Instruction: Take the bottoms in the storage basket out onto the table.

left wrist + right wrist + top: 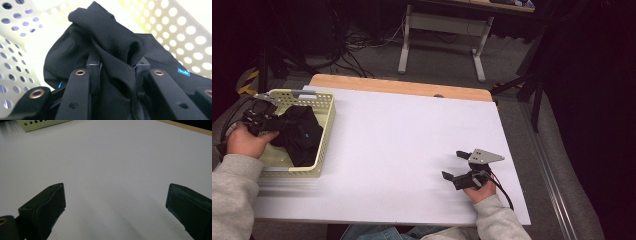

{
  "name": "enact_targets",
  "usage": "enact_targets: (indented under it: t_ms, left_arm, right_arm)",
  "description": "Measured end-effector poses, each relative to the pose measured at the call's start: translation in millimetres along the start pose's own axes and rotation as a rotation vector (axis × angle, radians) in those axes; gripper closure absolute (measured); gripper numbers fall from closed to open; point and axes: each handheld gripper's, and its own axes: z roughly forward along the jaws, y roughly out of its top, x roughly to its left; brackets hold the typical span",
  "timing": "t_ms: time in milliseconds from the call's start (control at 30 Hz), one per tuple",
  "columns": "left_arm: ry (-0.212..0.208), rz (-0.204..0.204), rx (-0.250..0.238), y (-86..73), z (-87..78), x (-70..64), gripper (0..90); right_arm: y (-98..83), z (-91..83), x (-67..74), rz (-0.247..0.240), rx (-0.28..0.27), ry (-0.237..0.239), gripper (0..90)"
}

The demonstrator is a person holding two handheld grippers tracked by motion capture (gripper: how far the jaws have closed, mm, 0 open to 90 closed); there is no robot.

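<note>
A fold of the black cloth [112,50] is being pinched by the left gripper [115,67] inside the perforated basket [326,131]; lifting clear is likely being called for next, while the right gripper [457,165] is being held wide open over the table [402,135]

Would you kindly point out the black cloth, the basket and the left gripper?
black cloth [112,42]: left gripper view, on the bunched fold between the jaws.
basket [328,120]: high view, on its right wall.
left gripper [116,66]: left gripper view, between its fingertips.
</note>
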Motion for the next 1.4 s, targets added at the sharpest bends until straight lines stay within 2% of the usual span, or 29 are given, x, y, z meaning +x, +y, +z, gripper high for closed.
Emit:
enact_targets:
  t_ms: [267,633,700,1167,1400]
  left_arm:
    - [0.006,0.000,-0.051,2.8,-14.3,-2.3,69.1]
    - [0.025,0.035,-0.092,13.7,-36.1,-12.9,69.0]
    - [0.030,0.030,-0.103,14.6,-39.5,-14.0,69.0]
    - [0.038,0.054,-0.143,20.6,-60.8,-20.0,69.0]
    - [0.018,0.085,-0.147,27.8,-75.2,-29.1,68.8]
  right_arm:
    - [0.0,0.0,0.0,0.000,0.000,0.002,3.2]
    - [0.2,-0.2,0.2,0.004,-0.002,0.006,3.2]
    - [0.3,-0.3,0.1,0.005,-0.004,0.010,3.2]
    - [0.4,-0.4,0.1,0.006,-0.006,0.013,3.1]
    - [0.4,-0.3,0.2,0.005,-0.005,0.014,3.1]
